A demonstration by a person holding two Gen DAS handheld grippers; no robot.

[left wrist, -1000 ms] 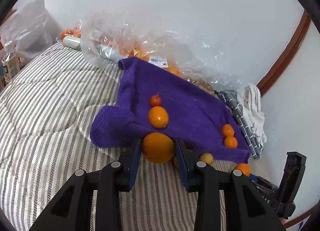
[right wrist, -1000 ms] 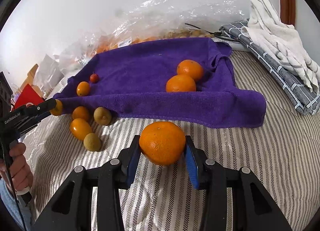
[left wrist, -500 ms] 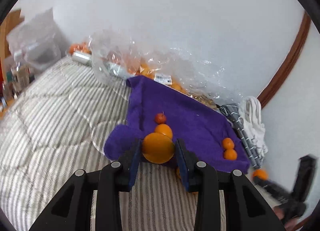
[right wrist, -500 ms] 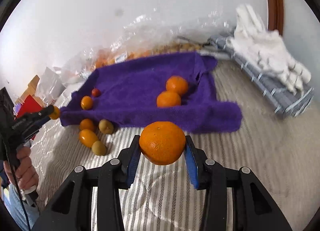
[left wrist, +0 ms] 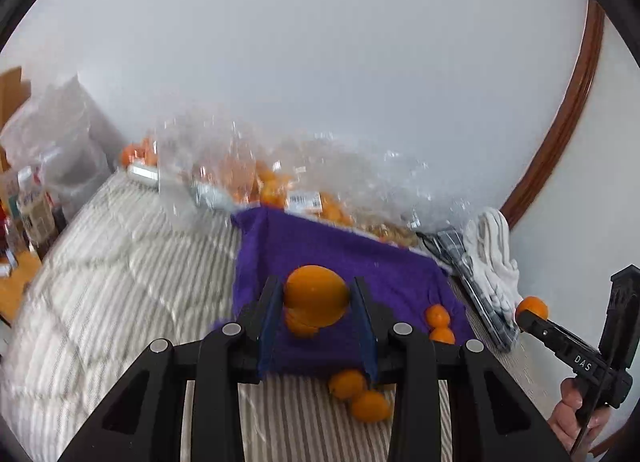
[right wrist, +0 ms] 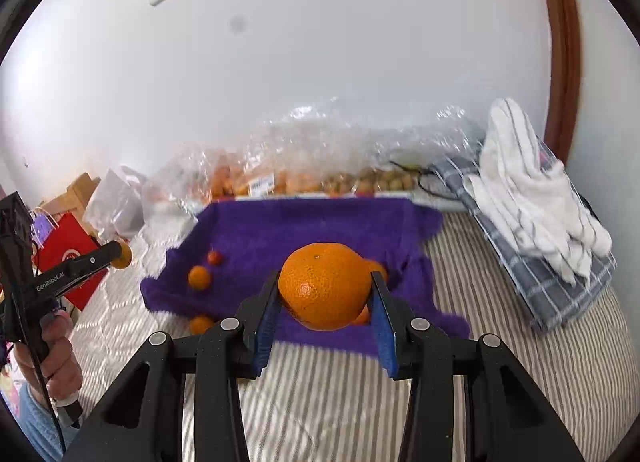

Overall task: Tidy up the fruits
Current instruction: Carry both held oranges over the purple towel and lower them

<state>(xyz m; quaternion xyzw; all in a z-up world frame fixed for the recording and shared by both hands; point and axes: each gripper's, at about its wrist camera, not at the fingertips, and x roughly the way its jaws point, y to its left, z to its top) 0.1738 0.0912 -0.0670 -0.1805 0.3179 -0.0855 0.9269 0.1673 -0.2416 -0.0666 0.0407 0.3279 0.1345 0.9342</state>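
Observation:
In the left wrist view my left gripper (left wrist: 316, 287) is shut on a smooth orange fruit (left wrist: 316, 298), held in the air above the near edge of a purple towel (left wrist: 340, 254). Two small oranges (left wrist: 438, 317) lie on the towel's right side. Two more fruits (left wrist: 347, 382) rest on the bedcover just in front of it. In the right wrist view my right gripper (right wrist: 325, 279) is shut on a large dimpled orange (right wrist: 324, 290), also lifted over the towel (right wrist: 300, 230). A small orange (right wrist: 199, 277) and a small red fruit (right wrist: 214, 257) sit on the towel's left part.
Crinkled clear plastic bags of fruit (right wrist: 300, 170) line the wall behind the towel. A white cloth (right wrist: 528, 186) on a grey checked cloth (right wrist: 548, 286) lies at the right. A striped bedcover (left wrist: 120, 282) is underneath. A red bag (right wrist: 68, 258) and bottles (left wrist: 34, 206) stand at the left.
Both grippers have risen with their fruit still held. The towel and the bed now look smaller and lower in both views.

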